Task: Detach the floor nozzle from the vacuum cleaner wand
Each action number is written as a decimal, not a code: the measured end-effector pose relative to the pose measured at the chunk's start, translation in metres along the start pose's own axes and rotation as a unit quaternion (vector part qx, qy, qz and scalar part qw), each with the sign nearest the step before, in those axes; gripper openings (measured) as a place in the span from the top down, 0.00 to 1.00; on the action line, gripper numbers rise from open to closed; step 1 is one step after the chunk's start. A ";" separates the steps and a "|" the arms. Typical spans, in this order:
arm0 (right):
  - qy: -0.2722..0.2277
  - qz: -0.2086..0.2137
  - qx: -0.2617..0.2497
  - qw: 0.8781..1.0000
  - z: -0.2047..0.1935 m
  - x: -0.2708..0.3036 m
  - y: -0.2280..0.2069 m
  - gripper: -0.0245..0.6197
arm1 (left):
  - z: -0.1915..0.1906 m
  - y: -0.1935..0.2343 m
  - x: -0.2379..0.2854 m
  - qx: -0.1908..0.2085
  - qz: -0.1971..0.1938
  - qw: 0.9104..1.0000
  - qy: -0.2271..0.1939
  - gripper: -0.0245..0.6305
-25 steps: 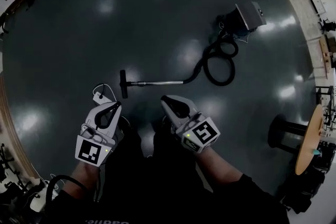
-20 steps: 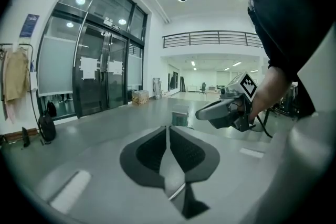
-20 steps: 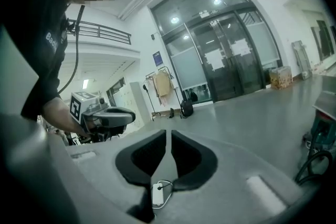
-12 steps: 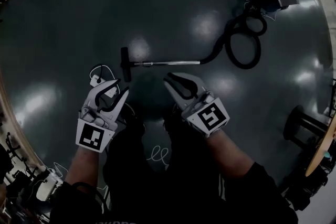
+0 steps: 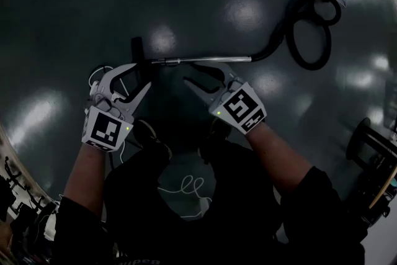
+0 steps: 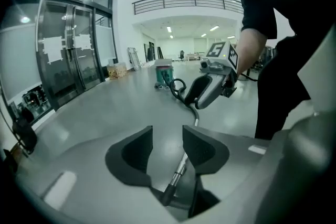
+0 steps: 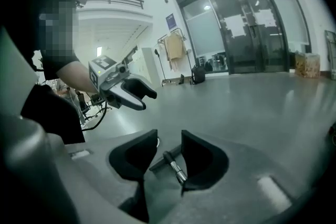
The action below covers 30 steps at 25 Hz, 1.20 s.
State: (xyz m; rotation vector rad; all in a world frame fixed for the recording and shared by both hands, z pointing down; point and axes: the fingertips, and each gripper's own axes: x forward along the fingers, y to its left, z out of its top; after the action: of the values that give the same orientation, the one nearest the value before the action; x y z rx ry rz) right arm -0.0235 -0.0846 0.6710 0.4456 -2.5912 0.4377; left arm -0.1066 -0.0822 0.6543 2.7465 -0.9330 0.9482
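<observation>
Both hands lower since earlier; left gripper [image 5: 141,74] and right gripper [image 5: 192,73] tilt downward, jaws opening, wand [image 5: 205,59] just ahead, ungripped.

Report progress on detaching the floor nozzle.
Done: nothing; the floor nozzle is attached to the wand. In hand: the left gripper and right gripper, jaws opening and empty, hover near that joint. Left: grip both parts, pull apart.

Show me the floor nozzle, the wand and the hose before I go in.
floor nozzle [image 5: 136,49], head view, middle of the black bar.
wand [image 5: 205,59], head view, midway along the metal tube.
hose [image 5: 312,66], head view, bottom of the black loop.
</observation>
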 end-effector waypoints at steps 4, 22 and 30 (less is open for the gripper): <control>0.022 0.025 -0.026 0.999 -0.043 0.039 -0.018 0.74 | -0.059 -0.003 0.045 0.029 -0.040 0.998 0.037 0.67; 0.257 0.102 -0.256 0.926 -0.258 0.185 -0.049 0.59 | -0.283 -0.021 0.172 0.214 -0.187 0.934 0.216 0.57; 0.301 0.050 -0.334 0.892 -0.311 0.215 -0.061 0.59 | -0.331 -0.023 0.183 0.258 -0.198 0.907 0.269 0.55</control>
State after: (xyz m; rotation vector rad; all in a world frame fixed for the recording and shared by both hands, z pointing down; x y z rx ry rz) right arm -0.0577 -0.0713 1.0522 -0.0684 -1.9784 -0.2664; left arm -0.1556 -0.0695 1.0295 2.6051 -0.0209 1.9206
